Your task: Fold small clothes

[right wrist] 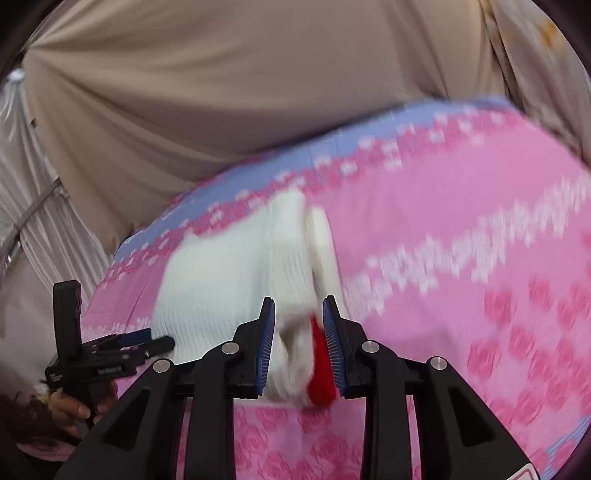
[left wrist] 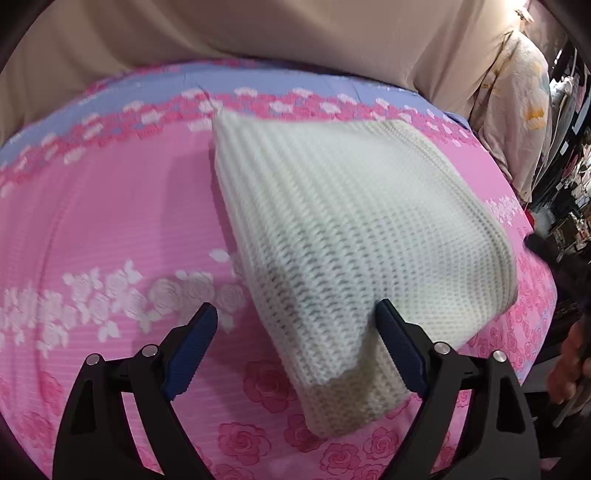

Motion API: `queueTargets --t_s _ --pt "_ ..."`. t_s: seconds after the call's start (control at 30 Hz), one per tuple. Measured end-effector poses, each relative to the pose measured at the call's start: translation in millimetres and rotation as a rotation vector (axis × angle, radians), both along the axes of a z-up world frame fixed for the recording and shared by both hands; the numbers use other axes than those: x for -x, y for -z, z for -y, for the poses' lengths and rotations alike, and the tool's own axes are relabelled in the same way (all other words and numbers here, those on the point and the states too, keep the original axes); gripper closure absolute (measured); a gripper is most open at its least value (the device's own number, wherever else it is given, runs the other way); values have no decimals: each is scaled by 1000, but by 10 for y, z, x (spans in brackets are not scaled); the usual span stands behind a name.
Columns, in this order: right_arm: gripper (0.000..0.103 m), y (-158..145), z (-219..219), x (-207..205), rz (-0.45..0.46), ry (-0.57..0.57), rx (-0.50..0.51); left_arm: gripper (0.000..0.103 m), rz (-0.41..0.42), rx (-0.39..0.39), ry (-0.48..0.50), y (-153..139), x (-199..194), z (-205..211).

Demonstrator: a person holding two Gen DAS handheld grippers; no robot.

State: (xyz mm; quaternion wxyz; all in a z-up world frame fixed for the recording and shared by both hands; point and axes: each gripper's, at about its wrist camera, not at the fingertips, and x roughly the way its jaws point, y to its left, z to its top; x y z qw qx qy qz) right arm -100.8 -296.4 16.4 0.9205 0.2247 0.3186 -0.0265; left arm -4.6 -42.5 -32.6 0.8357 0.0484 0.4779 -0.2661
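A pink bedsheet (left wrist: 110,221) printed with roses and a lilac border fills most of both views; a beige curtain (left wrist: 258,29) hangs behind it across the upper frame.

A white knitted garment (left wrist: 351,221), folded into a thick block, lies on the sheet at centre right of the left wrist view. Its near corner reaches down between the fingers of the left gripper (left wrist: 295,314). That gripper's jaws stand wide apart; the right-hand pad touches the knit, the left-hand pad is clear of it.

In the right wrist view, which is blurred, the right gripper (right wrist: 299,310) is partly closed around the garment's near edge and a red patch (right wrist: 319,369) at lower centre. Whether the pads clamp the fabric cannot be determined.

A hand (right wrist: 79,404) holds the left gripper at lower left.
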Motion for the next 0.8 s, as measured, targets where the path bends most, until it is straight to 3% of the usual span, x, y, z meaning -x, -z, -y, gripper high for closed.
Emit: queueTargets --t_s 0.07,0.17,0.27,0.33,0.43,0.53,0.6,0.67,0.7,0.8 --pt "75 -131 -200 -146 39 -85 2 18 23 16 -3 -97 25 -50" --pt "75 -25 -624 -510 3 -237 35 18 32 32 -31 -158 15 -158" --pt "76 555 -892 -947 -185 -288 103 18 29 24 -74 -130 -29 -270" --pt "78 663 -929 -975 -165 -274 113 18 24 19 -96 -100 -71 -318" --pt "78 351 -876 -863 -126 -247 101 18 25 22 -121 -75 -115 -373" --pt "78 111 -699 -751 -74 -143 164 18 20 36 -113 -50 -142 -356" --pt "77 219 -501 -780 -123 -69 200 17 20 41 -106 -36 -157 -335" --pt "85 539 -284 -901 -217 -21 174 15 18 49 -98 -21 -177 -313" --pt "86 649 -209 -905 -215 -13 148 14 13 58 -94 -10 -188 -302" --pt "85 449 -254 -841 -175 -4 152 14 13 49 -93 16 -214 -275"
